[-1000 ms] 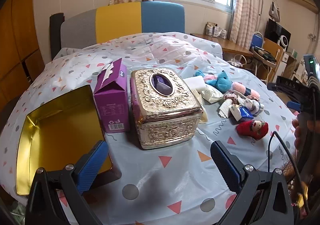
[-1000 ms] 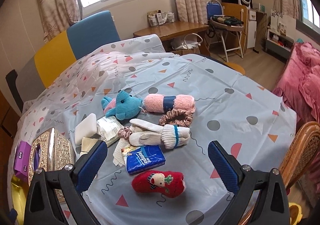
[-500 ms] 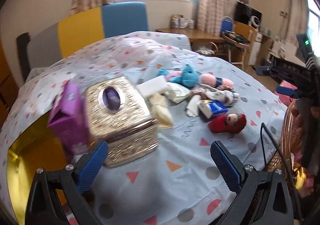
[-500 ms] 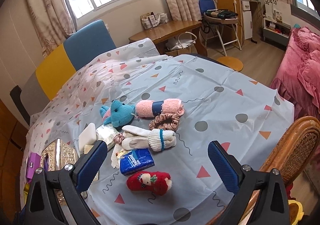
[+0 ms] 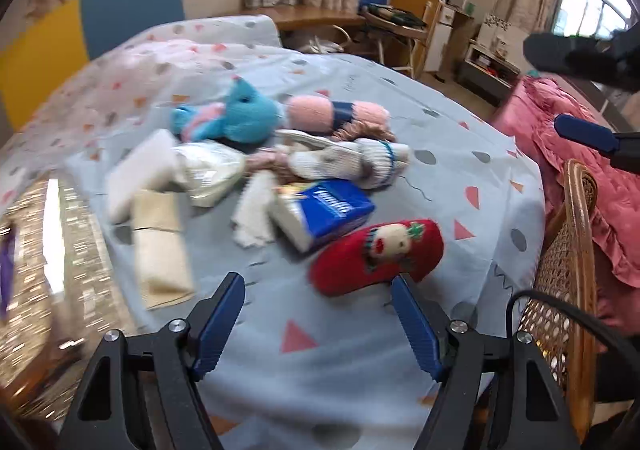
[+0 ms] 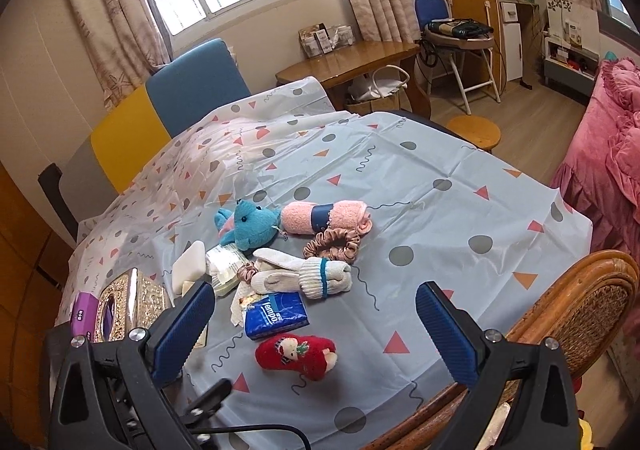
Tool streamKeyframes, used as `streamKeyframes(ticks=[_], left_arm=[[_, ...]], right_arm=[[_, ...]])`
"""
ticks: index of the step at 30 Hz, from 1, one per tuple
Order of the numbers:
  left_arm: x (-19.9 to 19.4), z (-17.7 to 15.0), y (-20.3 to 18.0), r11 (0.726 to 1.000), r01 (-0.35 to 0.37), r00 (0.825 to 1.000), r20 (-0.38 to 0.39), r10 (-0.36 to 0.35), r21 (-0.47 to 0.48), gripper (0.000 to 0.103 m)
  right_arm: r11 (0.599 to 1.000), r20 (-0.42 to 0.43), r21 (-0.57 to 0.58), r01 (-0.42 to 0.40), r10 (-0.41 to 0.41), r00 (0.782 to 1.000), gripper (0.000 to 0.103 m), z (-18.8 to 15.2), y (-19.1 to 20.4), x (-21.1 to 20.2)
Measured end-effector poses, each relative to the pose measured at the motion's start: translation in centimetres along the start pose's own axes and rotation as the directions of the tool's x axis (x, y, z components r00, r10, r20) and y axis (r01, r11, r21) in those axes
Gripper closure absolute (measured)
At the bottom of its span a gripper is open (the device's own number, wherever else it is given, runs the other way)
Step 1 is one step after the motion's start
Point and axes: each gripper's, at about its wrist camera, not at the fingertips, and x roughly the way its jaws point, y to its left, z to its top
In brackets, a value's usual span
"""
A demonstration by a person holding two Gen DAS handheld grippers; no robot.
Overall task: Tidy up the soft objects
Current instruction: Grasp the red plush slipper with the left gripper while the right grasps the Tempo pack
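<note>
A: Left gripper (image 5: 318, 314) hangs low over the patterned tablecloth (image 5: 460, 177), its blue pads (image 5: 218, 320) just short of the red knitted sock (image 5: 378, 256). The jaws have just been closing in, but they're spread, nothing between them.

B: And the right gripper (image 6: 312, 324)?

A: Held higher, looking down on the whole pile. Jaws wide apart, empty.

B: Walk me through the pile.

A: The red sock (image 6: 296, 356) lies nearest, by itself. Just beyond it, a blue Tempo tissue pack (image 6: 276, 316). Behind that, a white sock bundle with a teal stripe (image 6: 316, 276), touching a brown scrunchie (image 6: 332, 246). Further back, the blue plush elephant (image 6: 250, 228) sits beside a pink rolled towel with a navy band (image 6: 326, 215).

B: Anything off to the side?

A: Left of the heap, an ornate gold tissue box (image 6: 128, 306) with a purple carton (image 6: 82, 314) next to it. A wicker chair (image 6: 580, 306) stands at the table's near edge.
</note>
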Motion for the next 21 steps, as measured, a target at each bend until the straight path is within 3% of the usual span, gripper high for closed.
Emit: streamKeyframes(ticks=[1,3,5,11,12,13,14,15,21], left_arm=[[0.5,0.2,-0.3,1.000,0.008,1.000,-0.005,-0.007,0.002,0.022],[1.7,0.7,-1.0,1.000,0.001,1.000,-0.010,-0.001,-0.005,0.008],[2.3,1.1,-1.4,1.000,0.011,1.000,-0.003,-0.011,-0.022,0.004],[5.4,1.7,-2.5,0.999,0.002,0.999,-0.042,-0.004,-0.036,0.003],[5.9,1.5,-2.4,0.999,0.011,0.998,-0.054,-0.013,-0.042,0.021],[6.1,1.2,-2.1,0.997,0.040,0.997,-0.065,-0.044,-0.059,0.032],[6.2,0.8,-1.6,0.992,0.094,0.992,-0.073,-0.100,-0.086,0.051],[6.0,0.4,-1.0,0.988,0.107,0.990,-0.076,-0.116,-0.110,0.079],[3.4,-2.5,1.5,0.981,0.139,0.988,-0.055,-0.147,-0.134,0.089]], right_arm=[[1.000,-0.003,0.003,0.002,-0.002,1.000,0.000,0.0,-0.1,0.2],[1.000,-0.012,0.011,0.003,-0.003,1.000,0.000,0.1,-0.5,0.5],[1.000,-0.019,0.013,0.010,-0.009,1.000,0.000,0.2,-0.7,0.8],[1.000,-0.033,0.012,0.027,-0.027,0.999,0.000,0.5,-1.0,1.4],[1.000,-0.032,0.013,0.026,-0.026,0.999,0.000,0.6,-1.0,1.4],[1.000,-0.031,0.015,0.026,-0.025,0.999,0.000,0.7,-0.9,1.5],[1.000,-0.032,0.015,0.028,-0.027,0.999,0.000,0.8,-0.9,1.6],[0.999,-0.034,0.015,0.029,-0.028,0.999,0.000,0.9,-0.8,1.7],[1.000,-0.096,0.009,0.020,-0.019,0.995,0.000,0.6,-0.1,3.7]])
